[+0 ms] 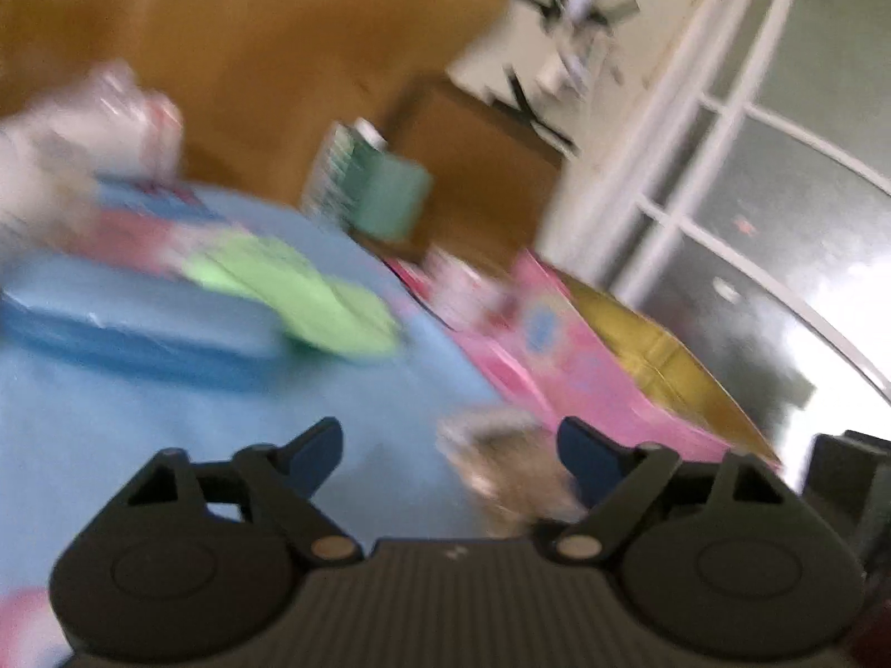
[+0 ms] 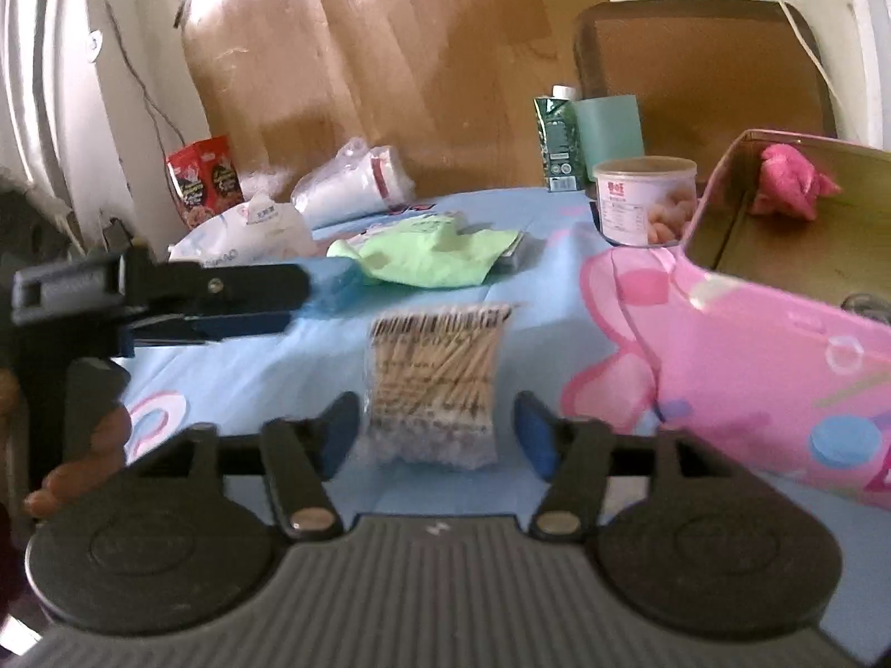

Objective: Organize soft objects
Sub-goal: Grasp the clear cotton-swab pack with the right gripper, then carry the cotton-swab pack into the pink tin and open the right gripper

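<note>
A clear bag of cotton swabs [image 2: 433, 384] lies on the blue tablecloth [image 2: 267, 367], between the spread fingers of my open right gripper [image 2: 434, 434]. It shows blurred in the left wrist view [image 1: 501, 467] near the right finger of my open, empty left gripper [image 1: 448, 453]. A green cloth [image 2: 429, 256] lies further back, also in the left wrist view [image 1: 300, 292]. A pink box [image 2: 768, 356] stands open at the right with a pink soft object [image 2: 788, 186] inside. The left gripper [image 2: 167, 300] shows from the side at the left.
A blue pack [image 1: 139, 323] lies beside the green cloth. A white plastic bag [image 2: 250, 234], stacked cups in plastic [image 2: 356, 183], red snack packs [image 2: 203, 181], a green carton [image 2: 557, 139] and a round tub [image 2: 646, 200] stand at the back. Cardboard [image 2: 390, 55] leans behind.
</note>
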### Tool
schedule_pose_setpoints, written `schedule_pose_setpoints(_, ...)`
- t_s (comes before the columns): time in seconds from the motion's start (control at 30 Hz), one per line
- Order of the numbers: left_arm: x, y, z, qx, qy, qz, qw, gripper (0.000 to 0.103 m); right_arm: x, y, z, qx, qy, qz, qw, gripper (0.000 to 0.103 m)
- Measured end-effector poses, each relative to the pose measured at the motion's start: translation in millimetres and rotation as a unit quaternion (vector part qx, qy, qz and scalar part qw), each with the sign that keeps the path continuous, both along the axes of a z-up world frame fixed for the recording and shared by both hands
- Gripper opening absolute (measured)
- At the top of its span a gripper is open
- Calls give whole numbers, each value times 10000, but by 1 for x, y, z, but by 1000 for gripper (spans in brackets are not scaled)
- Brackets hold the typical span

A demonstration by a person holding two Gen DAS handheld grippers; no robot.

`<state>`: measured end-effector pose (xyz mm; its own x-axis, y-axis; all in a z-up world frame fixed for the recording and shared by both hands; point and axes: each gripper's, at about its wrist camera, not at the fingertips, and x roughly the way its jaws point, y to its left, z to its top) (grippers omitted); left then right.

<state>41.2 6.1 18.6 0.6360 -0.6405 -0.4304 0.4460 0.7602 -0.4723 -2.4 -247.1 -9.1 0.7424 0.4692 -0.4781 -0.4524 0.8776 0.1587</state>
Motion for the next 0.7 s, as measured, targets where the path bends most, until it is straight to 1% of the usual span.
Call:
schedule_pose_setpoints(0.07,4,-22,-3,285,239,-141,9992,64,0,4,-5,-37,-63,79,9999,65)
schedule_pose_setpoints(0.1,9,-32,-6,376,384,-213,9983,59,1,6,-5,-20,-73,157,9998,55)
schedule_pose_setpoints(0.13,13,-38,-9,386,494,-241,9977,58,4,10,-8,-82,-49,251,9996,53)
schedule_pose_setpoints(0.17,12,-42,-7,395,488,-148,9979,55,2,12,-8,-190,-149,236,9994,50)
schedule_pose_setpoints(0.2,12,-47,-3,432,469,-148,9979,55,1,15,-7,-296,-246,203,9991,48)
schedule_pose_setpoints(0.27,5,-54,10,386,238,-241,9987,55,-10,10,0,-249,-488,93,9985,48)
schedule_pose_setpoints(0.37,-4,-78,42,394,-434,-542,9968,55,-28,-12,22,-58,-1243,-183,9921,48)
schedule_pose_setpoints(0.4,-3,-91,51,436,-614,-649,9950,56,-32,-20,28,10,-1434,-343,9891,49)
schedule_pose_setpoints(0.43,-1,-106,59,462,-747,-778,9931,59,-34,-28,33,60,-1580,-514,9861,49)
schedule_pose_setpoints(0.5,7,-137,68,499,-907,-1023,9894,64,-35,-46,40,109,-1827,-912,9789,49)
schedule_pose_setpoints(0.53,11,-152,70,516,-951,-1126,9877,69,-35,-56,41,76,-1906,-1092,9755,49)
schedule_pose_setpoints(0.57,14,-166,70,528,-966,-1215,9865,77,-32,-63,42,9,-1966,-1316,9716,50)
schedule_pose_setpoints(0.6,17,-182,69,589,-962,-1257,9856,81,-30,-73,42,-103,-1994,-1661,9657,52)
schedule_pose_setpoints(0.63,18,-194,70,660,-971,-1259,9851,85,-27,-83,42,-196,-1997,-1966,9597,52)
schedule_pose_setpoints(0.7,9,-213,66,786,-1105,-1316,9820,90,-23,-104,39,-469,-1940,-2679,9426,58)
